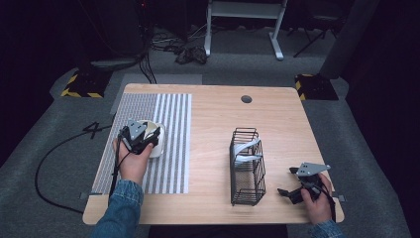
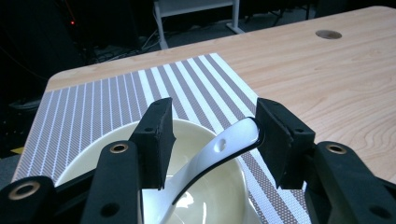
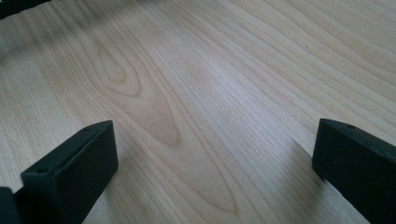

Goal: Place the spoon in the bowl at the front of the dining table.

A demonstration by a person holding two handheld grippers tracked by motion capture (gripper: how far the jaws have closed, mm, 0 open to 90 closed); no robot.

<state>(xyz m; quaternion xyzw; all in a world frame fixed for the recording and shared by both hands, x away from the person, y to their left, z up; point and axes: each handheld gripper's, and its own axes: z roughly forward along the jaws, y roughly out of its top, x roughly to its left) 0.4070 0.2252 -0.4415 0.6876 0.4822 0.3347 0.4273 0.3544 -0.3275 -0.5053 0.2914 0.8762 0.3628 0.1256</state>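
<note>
White ceramic spoon [image 2: 219, 149] rests in the cream bowl [image 2: 210, 196] on the striped placemat [image 2: 93, 107], its handle tip touching one of the left gripper [image 2: 212, 135] fingers, which stand released around it. Centre the handle before you clench. Keep the right gripper [image 3: 210, 163] idle, fingers spread above the tabletop [image 3: 210, 70], beside the wire basket [image 1: 247, 168].

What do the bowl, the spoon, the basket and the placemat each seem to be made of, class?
Bowl: probably glazed ceramic, cream and glossy.
Spoon: likely glazed ceramic or hard plastic, white and shiny, with a hole in the handle.
Basket: thin dark wire, probably coated metal.
Placemat: seemingly woven vinyl or fabric, matt, with a fine mesh texture and stripes.
</note>
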